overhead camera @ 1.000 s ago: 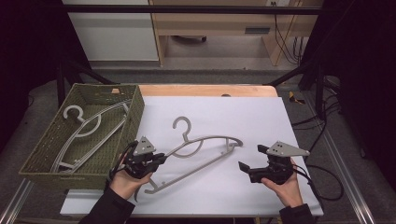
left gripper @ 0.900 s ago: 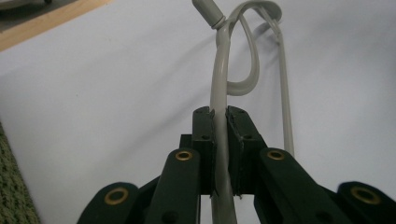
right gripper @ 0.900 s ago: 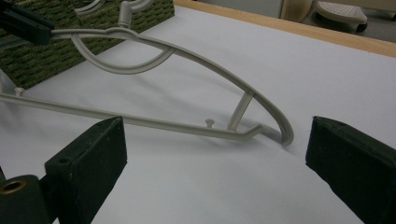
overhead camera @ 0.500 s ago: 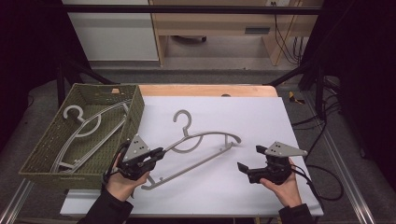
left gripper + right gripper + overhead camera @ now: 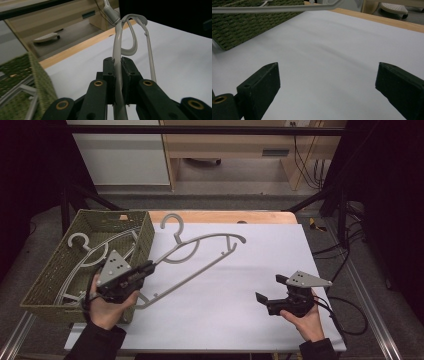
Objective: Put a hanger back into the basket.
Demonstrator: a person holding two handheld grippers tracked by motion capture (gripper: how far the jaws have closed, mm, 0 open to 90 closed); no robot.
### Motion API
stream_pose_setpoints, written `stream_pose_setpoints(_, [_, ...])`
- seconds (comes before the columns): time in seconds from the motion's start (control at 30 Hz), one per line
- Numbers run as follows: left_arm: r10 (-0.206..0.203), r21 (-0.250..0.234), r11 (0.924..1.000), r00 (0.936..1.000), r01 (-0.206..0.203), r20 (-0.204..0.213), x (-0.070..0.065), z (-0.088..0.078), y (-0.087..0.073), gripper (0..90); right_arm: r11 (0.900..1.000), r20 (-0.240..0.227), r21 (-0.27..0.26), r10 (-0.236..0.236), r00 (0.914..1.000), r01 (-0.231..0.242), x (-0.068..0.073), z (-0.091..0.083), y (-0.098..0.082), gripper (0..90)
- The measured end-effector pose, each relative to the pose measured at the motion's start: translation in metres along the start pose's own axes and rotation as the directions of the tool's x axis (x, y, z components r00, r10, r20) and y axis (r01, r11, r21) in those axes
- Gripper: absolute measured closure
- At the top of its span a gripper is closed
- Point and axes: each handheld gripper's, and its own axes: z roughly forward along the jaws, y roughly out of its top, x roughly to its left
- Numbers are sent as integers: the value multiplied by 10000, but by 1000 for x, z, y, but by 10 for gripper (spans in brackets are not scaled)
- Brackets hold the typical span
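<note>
While my left gripper (image 5: 148, 268) clamps the smooth grey plastic hanger (image 5: 200, 251) beside the olive woven basket (image 5: 145, 232), my right gripper (image 5: 267, 292) gapes wide, empty.

Basket (image 5: 145, 232) wall beside lifted hanger (image 5: 200, 251)

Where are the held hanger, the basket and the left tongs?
held hanger (image 5: 200, 241): high view, on its upper arm.
basket (image 5: 145, 237): high view, on its right wall.
left tongs (image 5: 117, 67): left gripper view, midway between the fingertips.

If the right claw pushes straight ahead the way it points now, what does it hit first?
Probably the grey hanger, crossing its line at the far end, with the green basket behind it. Before that, bare white table. Depth is uncertain.
</note>
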Motion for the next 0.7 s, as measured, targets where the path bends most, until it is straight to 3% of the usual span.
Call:
stream_pose_setpoints(0.23, [-133,-316,9994,9959,105,-899,45,-23,3,823,9999,38,-113,84,10000,-83,-1,-2,1,55])
stream_pose_setpoints(0.27, [-302,-262,9993,9948,278,-974,49,-25,3,823,9998,50,-152,112,9999,-111,-1,-3,2,54])
stream_pose_setpoints(0.47, [-585,-341,9980,9830,534,-1739,82,-40,-1,823,9995,107,-306,105,9999,-102,-3,-6,3,50])
stream_pose_setpoints(0.7, [-742,-404,9970,9693,666,-2343,114,-53,-6,822,9996,149,-242,114,9998,-110,-3,-5,2,50])
